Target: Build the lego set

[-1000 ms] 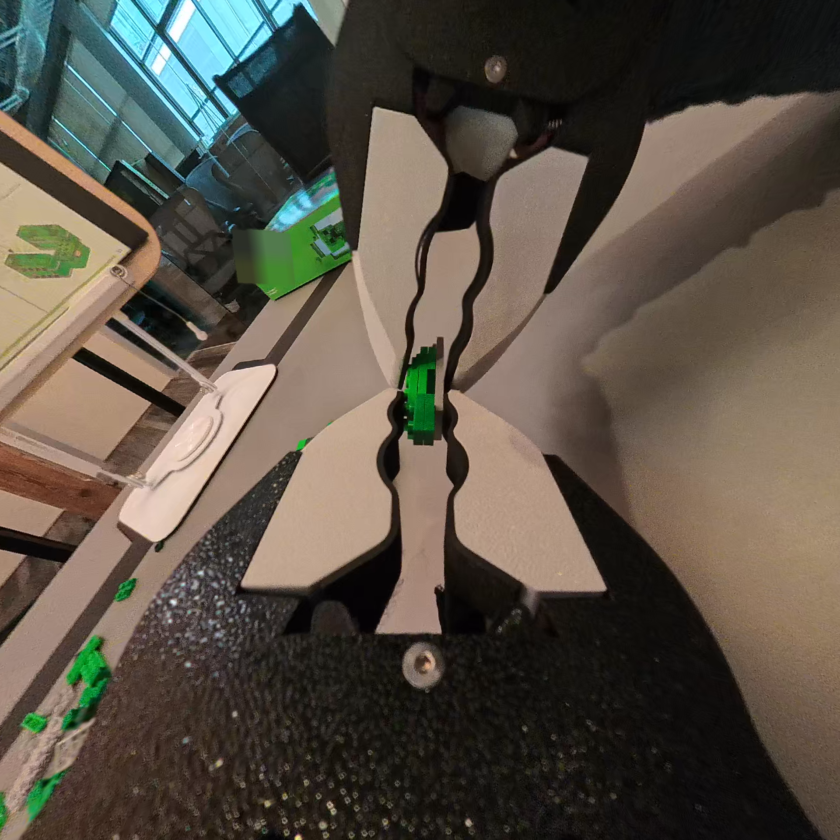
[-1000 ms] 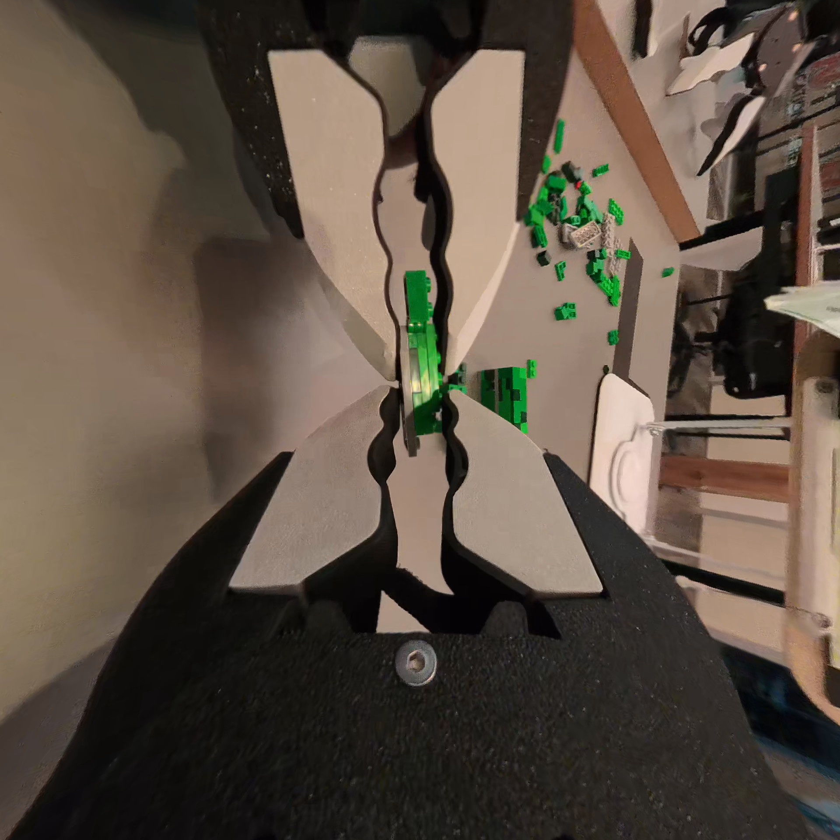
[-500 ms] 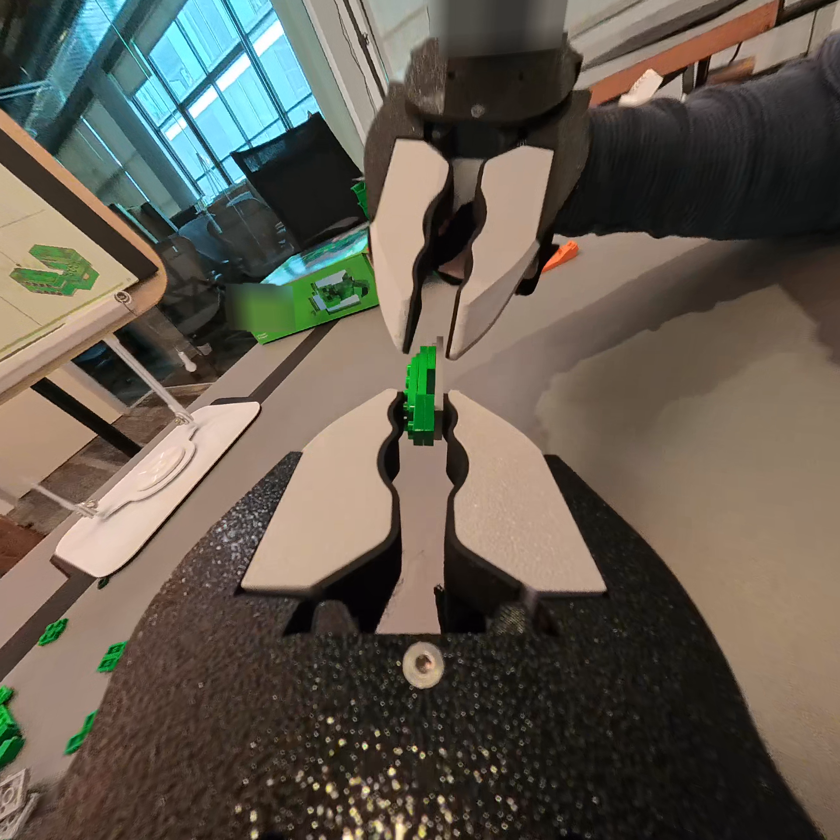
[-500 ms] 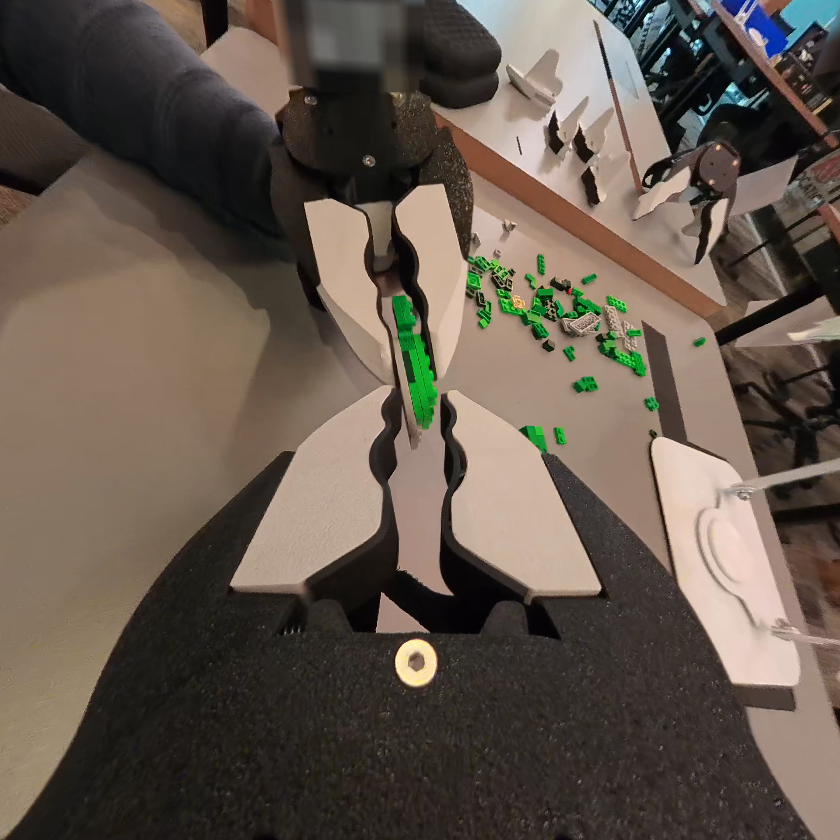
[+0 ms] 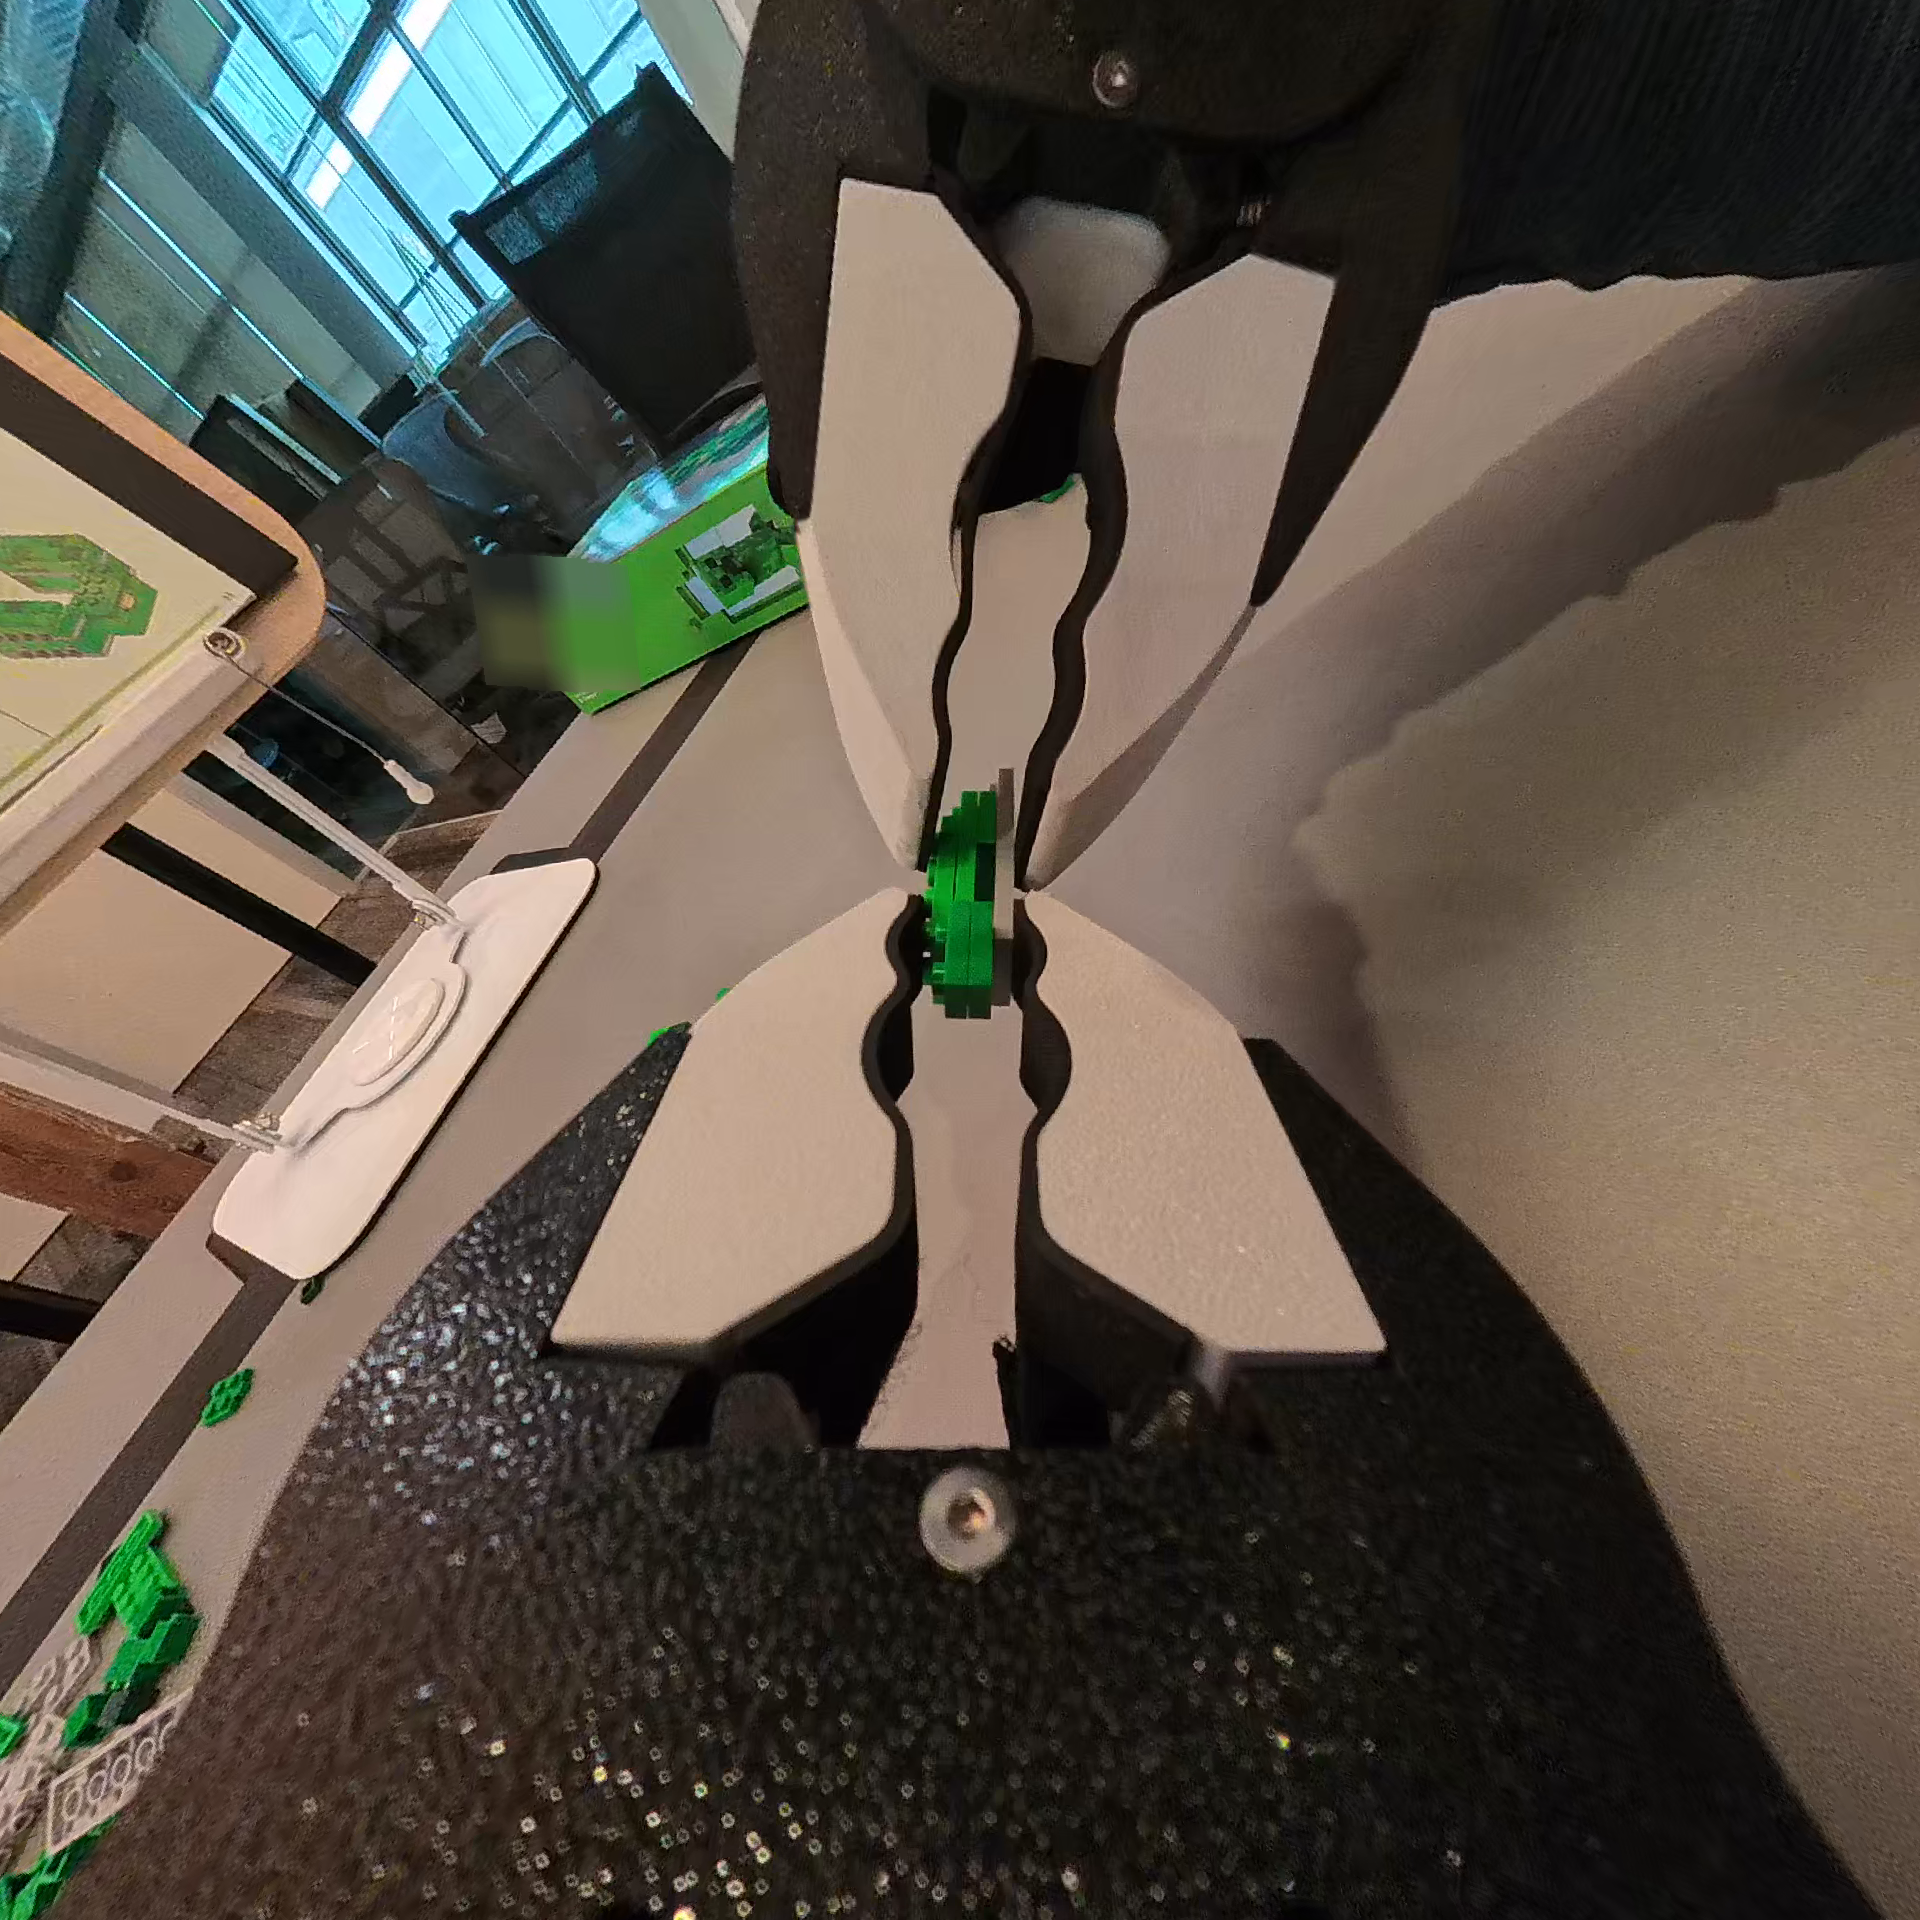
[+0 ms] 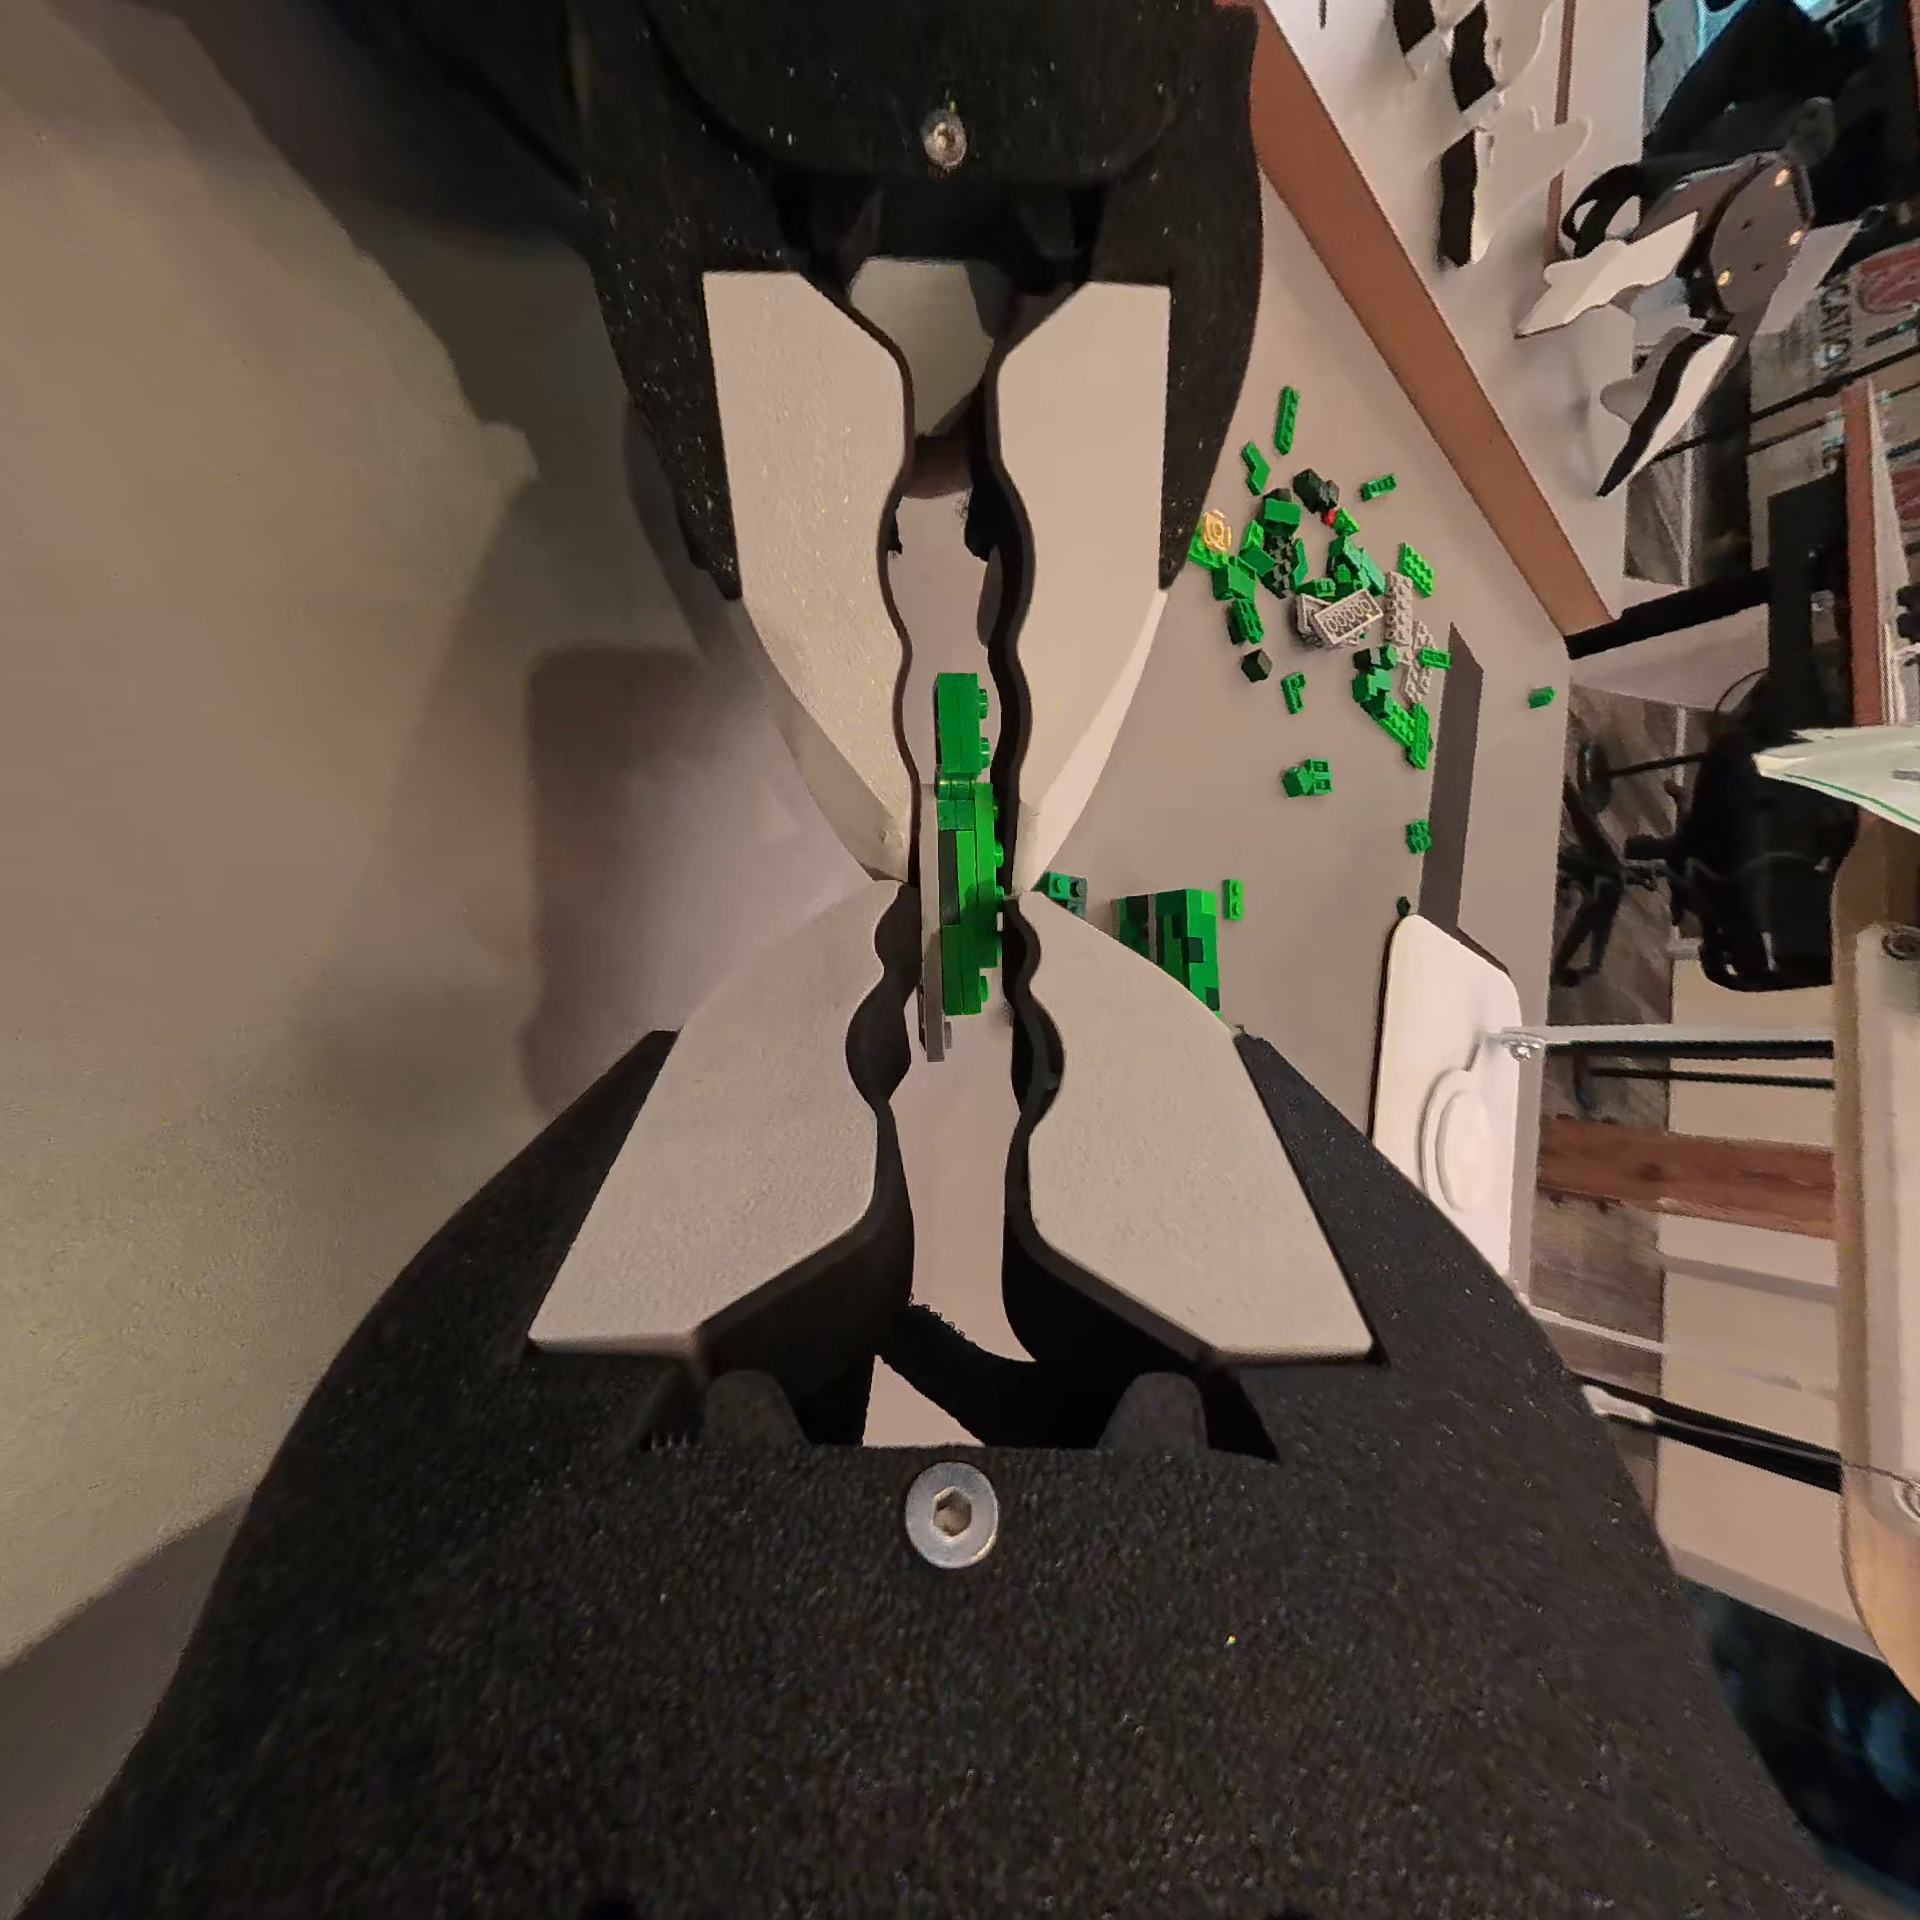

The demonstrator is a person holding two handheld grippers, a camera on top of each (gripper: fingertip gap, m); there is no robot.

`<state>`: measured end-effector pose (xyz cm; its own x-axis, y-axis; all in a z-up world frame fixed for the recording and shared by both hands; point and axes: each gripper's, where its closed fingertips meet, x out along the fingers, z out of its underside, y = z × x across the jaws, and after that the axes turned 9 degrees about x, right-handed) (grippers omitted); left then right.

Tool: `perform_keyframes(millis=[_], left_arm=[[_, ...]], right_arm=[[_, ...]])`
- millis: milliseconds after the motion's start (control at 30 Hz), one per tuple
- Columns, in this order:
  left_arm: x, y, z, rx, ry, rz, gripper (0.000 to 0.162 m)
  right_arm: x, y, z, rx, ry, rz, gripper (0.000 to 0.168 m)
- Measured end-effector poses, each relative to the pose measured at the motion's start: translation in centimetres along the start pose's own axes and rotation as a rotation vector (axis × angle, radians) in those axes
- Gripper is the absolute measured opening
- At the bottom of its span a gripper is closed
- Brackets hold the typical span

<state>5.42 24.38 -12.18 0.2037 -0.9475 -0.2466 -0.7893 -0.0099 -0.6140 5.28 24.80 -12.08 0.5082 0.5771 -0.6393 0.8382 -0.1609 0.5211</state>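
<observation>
The left gripper [image 5: 968,914] is clenched on a small green lego piece with a grey plate [image 5: 966,914], held up off the grey table [image 5: 1558,935]. Meeting it tip to tip from the opposite side, the right gripper [image 6: 961,914] is clamped on the same lego piece [image 6: 966,883]; the gap between each pair of fingers is narrow, just the width of the piece. Whether the two sets of tips actually touch each other is hard to tell from this close.

Just beyond on the table stands a small green block stack [image 6: 1169,930], with a single green brick [image 6: 1062,888] beside it. Farther out lies a scatter of loose green and grey bricks [image 6: 1330,603]. Near the table's edge sits a white stand base [image 5: 405,1039], and well beyond it a green box [image 5: 707,603].
</observation>
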Motion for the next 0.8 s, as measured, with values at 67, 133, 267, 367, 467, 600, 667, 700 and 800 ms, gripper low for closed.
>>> perform_keyframes(millis=[67, 133, 267, 367, 467, 600, 667, 700, 800], left_arm=[[0.1, 0.0, 0.2, -0.005, -0.009, 0.002, 0.015], [0.1, 0.0, 0.3, -0.006, -0.015, -0.002, 0.015], [-0.1, -0.4, 0.3, -0.02, -0.013, -0.017, 0.015], [-0.1, -0.5, 0.4, -0.011, -0.02, -0.022, 0.015], [0.0, -0.3, 0.5, -0.001, -0.031, -0.02, 0.015], [-0.1, -0.9, 0.6, -0.017, -0.014, -0.049, 0.015], [-0.6, -1.7, 0.0, -0.052, 0.042, -0.086, 0.015], [-0.9, -2.0, -0.2, -0.075, 0.064, -0.098, 0.015], [-1.6, -2.8, -1.0, -0.126, 0.146, -0.123, 0.015]], right_arm=[[0.1, 0.0, 0.1, -0.021, -0.017, 0.011, 0.014], [0.2, 0.1, 0.2, -0.035, -0.029, 0.026, 0.014], [0.3, 0.5, -0.1, -0.05, -0.033, 0.061, 0.013], [0.3, 0.5, 0.0, -0.067, -0.038, 0.07, 0.013], [0.4, 0.4, 0.1, -0.091, -0.048, 0.073, 0.012], [0.5, 0.9, -0.3, -0.006, 0.032, 0.07, 0.013], [0.0, 1.6, -1.3, 0.082, 0.167, 0.076, 0.015], [-0.2, 1.8, -1.7, 0.142, 0.223, 0.056, 0.028], [-0.2, 2.2, -0.8, 0.265, 0.239, -0.002, 0.045]])
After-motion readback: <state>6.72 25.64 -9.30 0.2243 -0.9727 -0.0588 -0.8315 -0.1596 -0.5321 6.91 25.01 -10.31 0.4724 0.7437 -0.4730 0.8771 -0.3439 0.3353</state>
